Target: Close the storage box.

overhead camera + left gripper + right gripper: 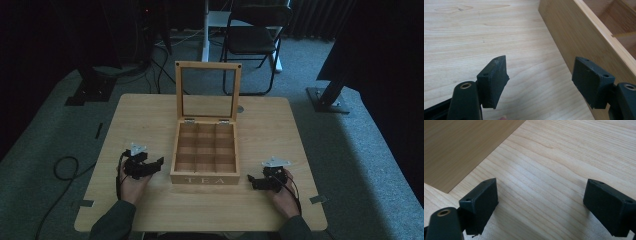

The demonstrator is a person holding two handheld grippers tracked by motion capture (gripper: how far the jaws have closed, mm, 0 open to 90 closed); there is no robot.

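Note:
A wooden tea box (205, 156) marked TEA stands mid-table with its glass lid (207, 91) raised upright; its compartments look empty. My left gripper (156, 164) rests on the table just left of the box, open, nothing between its jaws. In the left gripper view the gripper (540, 80) points along the box's side wall (576, 37), whose edge lies by the right pad. My right gripper (251, 181) sits at the box's front right corner, open and empty. In the right gripper view the gripper (541, 205) hovers over bare table, the box wall (461, 147) at upper left.
The light wooden table (150, 210) has open surface all round the box. A small round grey thing (240, 108) lies behind the lid at right. A black folding chair (255, 40) and cables on the carpet lie beyond the table.

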